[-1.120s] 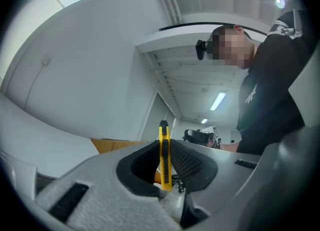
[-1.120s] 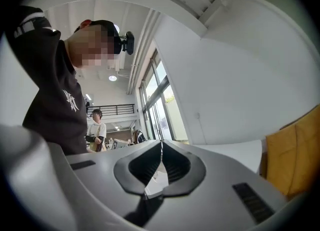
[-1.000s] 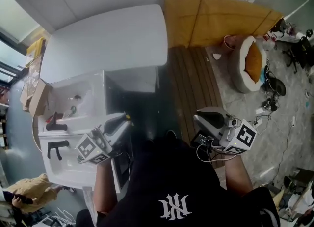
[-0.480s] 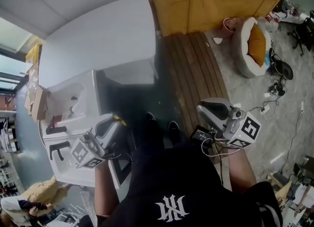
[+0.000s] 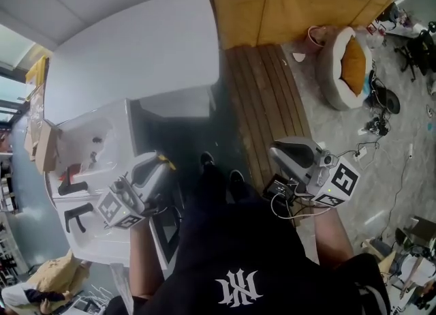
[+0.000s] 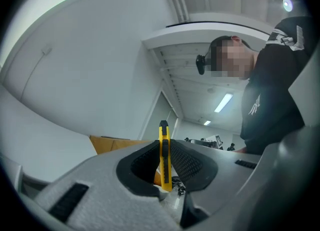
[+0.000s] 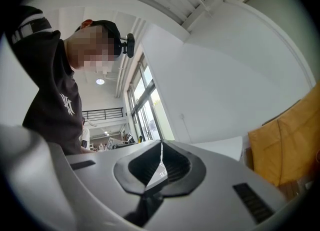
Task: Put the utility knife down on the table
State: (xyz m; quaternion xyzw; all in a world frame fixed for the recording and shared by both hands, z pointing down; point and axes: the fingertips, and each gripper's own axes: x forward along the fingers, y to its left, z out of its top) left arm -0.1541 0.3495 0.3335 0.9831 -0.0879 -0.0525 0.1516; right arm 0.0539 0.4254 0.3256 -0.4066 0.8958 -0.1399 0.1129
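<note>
Yellow utility knife [image 6: 163, 159], seemingly tip-out, along left gripper [image 6: 163, 144].

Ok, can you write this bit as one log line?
left gripper: shut on utility knife | right gripper: shut, empty | utility knife: not yet on table

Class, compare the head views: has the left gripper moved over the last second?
No, not noticeably: the left gripper stays by the white cabinet's right edge, tongs shut on the utility knife.
</note>
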